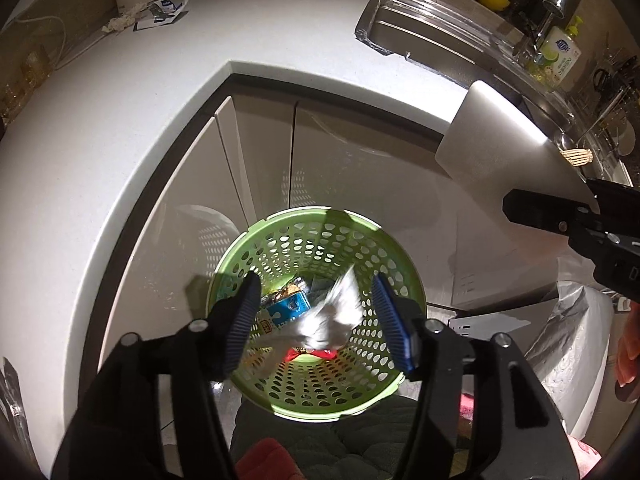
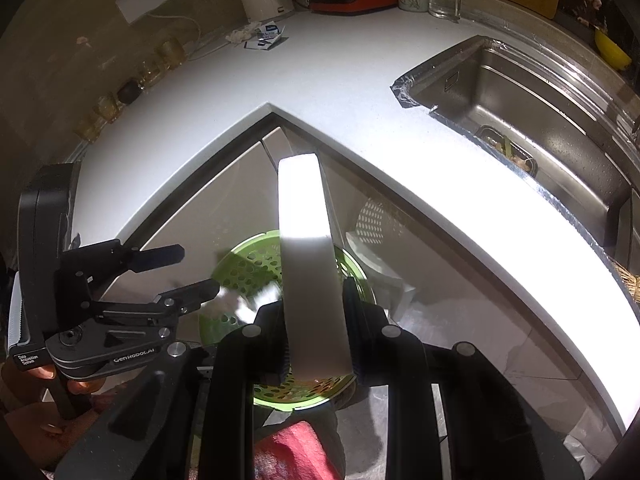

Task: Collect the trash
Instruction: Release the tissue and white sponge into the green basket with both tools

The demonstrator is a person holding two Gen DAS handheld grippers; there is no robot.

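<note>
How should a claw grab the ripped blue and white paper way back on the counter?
Come from above and pinch a raised, folded edge of the torn wrapper. It lies nearly flat on the countertop with a crumpled tissue beside it, so its curled-up corners are probably the only catchable parts.

the bin [image 1: 320, 240] is light green, its wall patterned all over with rows of small holes; inside lie a blue-and-white packet [image 1: 290, 308], a red wrapper [image 1: 296, 354] and a blurred white crumpled paper [image 1: 340, 312]. the left gripper [image 1: 316, 320] is black with ribbed blue pads [image 1: 390, 320]. the countertop [image 1: 160, 92] is white, the slab [image 2: 312, 272] pale white-grey.
</note>
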